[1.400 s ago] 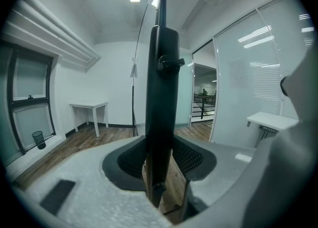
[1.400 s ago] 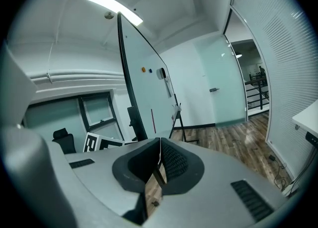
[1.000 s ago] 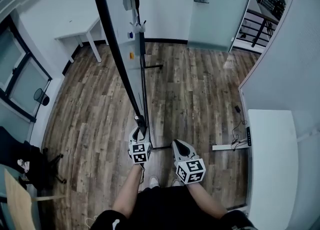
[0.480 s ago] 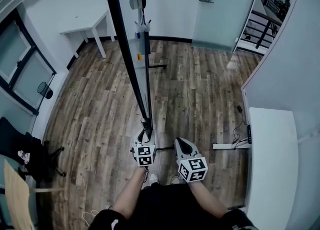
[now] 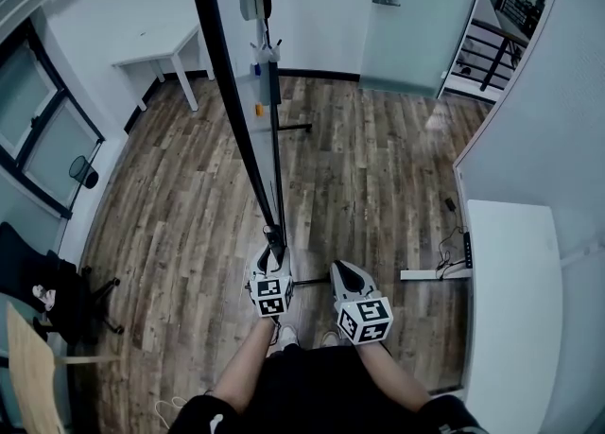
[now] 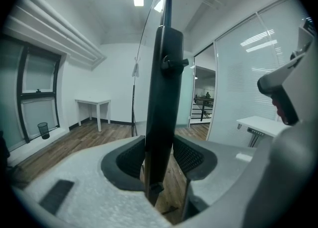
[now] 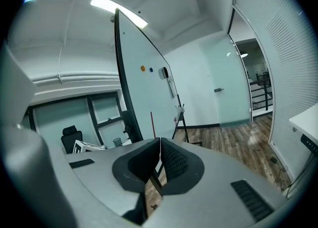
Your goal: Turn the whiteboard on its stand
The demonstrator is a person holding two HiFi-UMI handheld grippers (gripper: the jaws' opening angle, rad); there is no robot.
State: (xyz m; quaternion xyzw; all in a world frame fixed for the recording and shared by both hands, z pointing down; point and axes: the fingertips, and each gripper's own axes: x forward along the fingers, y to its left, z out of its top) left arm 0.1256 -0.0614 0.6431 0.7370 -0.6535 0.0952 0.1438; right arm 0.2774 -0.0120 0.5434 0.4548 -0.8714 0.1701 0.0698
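The whiteboard stands edge-on in the head view, its black frame (image 5: 236,111) running from the top down to my left gripper (image 5: 274,254). Its stand's upright (image 5: 275,148) and foot (image 5: 295,127) lie beyond. In the left gripper view the black frame edge (image 6: 161,98) stands upright between the jaws of my left gripper (image 6: 160,157). Those jaws have just been opening slightly, but both pads still look pressed against the frame. My right gripper (image 5: 342,271) hangs to the right, shut and empty (image 7: 159,160), clear of the board face (image 7: 144,83).
A white table (image 5: 161,44) stands at the far left wall and a white desk (image 5: 510,300) at the right, with a power strip (image 5: 470,257) and cables beside it. An office chair (image 5: 57,309) and a waste bin (image 5: 80,169) sit at the left. Wooden floor surrounds the stand.
The board's near edge and my left gripper on it have shifted a little to the right in the head view. The right gripper has hardly moved.
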